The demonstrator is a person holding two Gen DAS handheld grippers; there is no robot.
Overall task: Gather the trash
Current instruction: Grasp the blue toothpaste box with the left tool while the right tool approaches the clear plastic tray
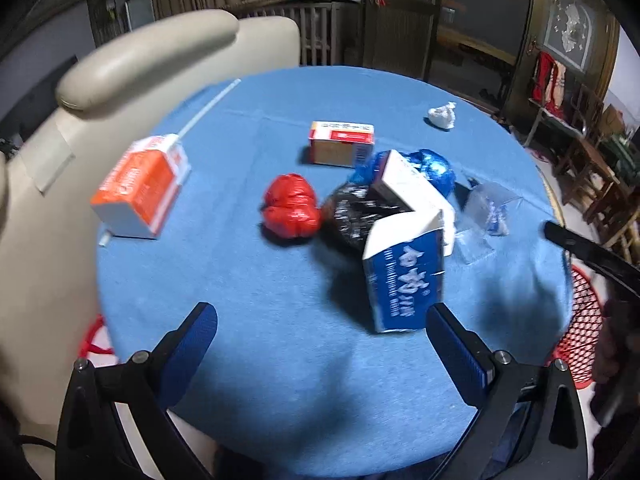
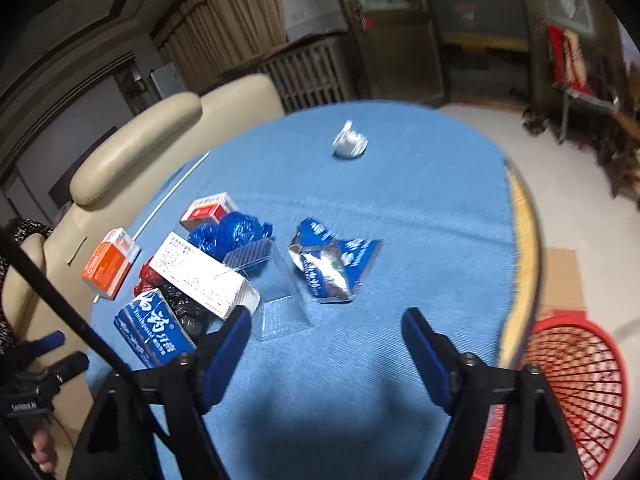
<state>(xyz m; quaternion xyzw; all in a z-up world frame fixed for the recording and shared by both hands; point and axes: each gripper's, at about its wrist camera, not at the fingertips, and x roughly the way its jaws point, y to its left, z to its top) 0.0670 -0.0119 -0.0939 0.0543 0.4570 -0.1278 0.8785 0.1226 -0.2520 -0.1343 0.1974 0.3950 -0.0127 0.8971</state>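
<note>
Trash lies on a round blue table [image 1: 280, 360]. A blue-and-white carton [image 1: 404, 272] stands just ahead of my open, empty left gripper [image 1: 320, 328]. Behind it lie a black bag [image 1: 352, 212], a red bag [image 1: 292, 204], a blue bag [image 1: 432, 168], an orange box [image 1: 140, 188], a red-and-white box [image 1: 342, 142] and a white wad [image 1: 442, 115]. My right gripper [image 2: 326, 330] is open and empty above the cloth, near a clear plastic tray [image 2: 280, 304] and a crumpled blue foil packet [image 2: 332, 264].
A red mesh basket [image 2: 576, 384] stands on the floor at the table's right edge; it also shows in the left wrist view [image 1: 580, 320]. A beige sofa [image 1: 120, 80] borders the left side. A white straw [image 1: 208, 106] lies at the far left of the table.
</note>
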